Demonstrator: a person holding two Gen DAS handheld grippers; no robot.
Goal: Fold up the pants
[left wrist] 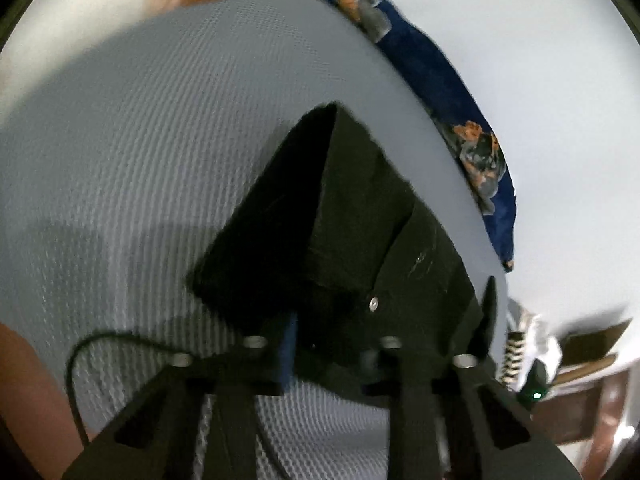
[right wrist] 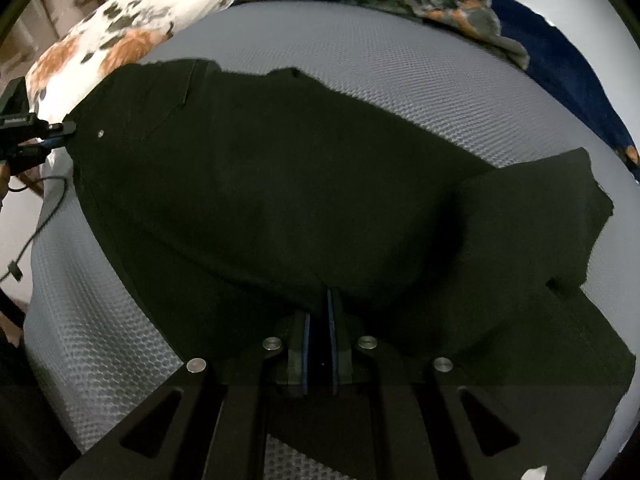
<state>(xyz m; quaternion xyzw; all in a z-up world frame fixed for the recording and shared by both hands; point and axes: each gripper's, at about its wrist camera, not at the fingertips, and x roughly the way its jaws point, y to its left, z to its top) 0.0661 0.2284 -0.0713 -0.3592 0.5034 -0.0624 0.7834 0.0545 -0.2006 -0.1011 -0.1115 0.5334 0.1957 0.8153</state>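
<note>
Black pants [right wrist: 280, 180] lie spread on a grey mesh mattress [right wrist: 400, 80], waist at the left with a metal rivet [right wrist: 101, 133], and a leg end folded over at the right [right wrist: 560, 208]. My right gripper [right wrist: 319, 304] is shut on a pinched fold along the near edge of the pants. In the left wrist view the waist corner of the pants [left wrist: 360, 200] rises between the fingers of my left gripper [left wrist: 328, 332], which is shut on the cloth near the rivet [left wrist: 374, 303]. From the right wrist view, the left gripper [right wrist: 66, 130] sits at the waistband's far-left edge.
A dark blue floral blanket [right wrist: 560, 60] runs along the mattress's far side, also seen as blanket [left wrist: 432, 80]. A white and orange pillow [right wrist: 120, 28] lies at the back left. A black cable [right wrist: 36, 232] trails off the left edge. Shoes [left wrist: 520, 344] stand on the floor beyond the bed.
</note>
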